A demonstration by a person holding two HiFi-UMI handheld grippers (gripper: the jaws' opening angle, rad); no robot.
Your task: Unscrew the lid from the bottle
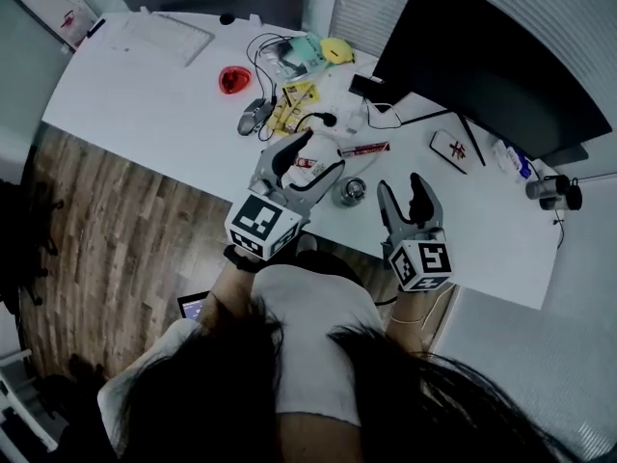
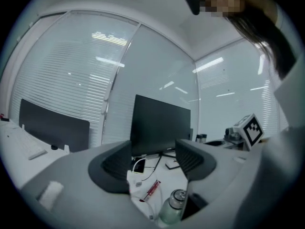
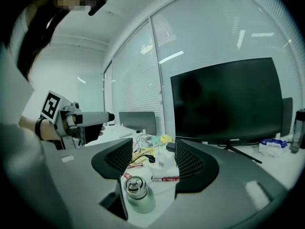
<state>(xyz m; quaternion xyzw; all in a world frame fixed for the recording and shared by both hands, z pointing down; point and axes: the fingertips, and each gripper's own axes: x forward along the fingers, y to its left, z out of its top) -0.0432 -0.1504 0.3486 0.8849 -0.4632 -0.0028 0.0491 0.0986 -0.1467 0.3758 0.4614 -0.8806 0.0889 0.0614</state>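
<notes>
A small clear bottle (image 1: 348,192) with a metal screw lid (image 3: 133,185) stands upright near the white desk's front edge (image 1: 193,177). My left gripper (image 1: 313,155) hovers just left of it, open, with nothing between its jaws. In the left gripper view the bottle (image 2: 172,209) shows low and right of the gap of the left gripper (image 2: 152,159). My right gripper (image 1: 400,186) is just right of the bottle, open and empty. In the right gripper view the bottle (image 3: 136,194) sits below the left jaw of the right gripper (image 3: 152,159), apart from it.
A large dark monitor (image 1: 501,56) stands at the back right. Behind the bottle lie a red-and-white tube (image 1: 364,149), cables (image 1: 318,119), yellow packets (image 1: 289,99), a mouse (image 1: 253,116) and a red dish (image 1: 232,79). A keyboard (image 1: 159,35) lies far left.
</notes>
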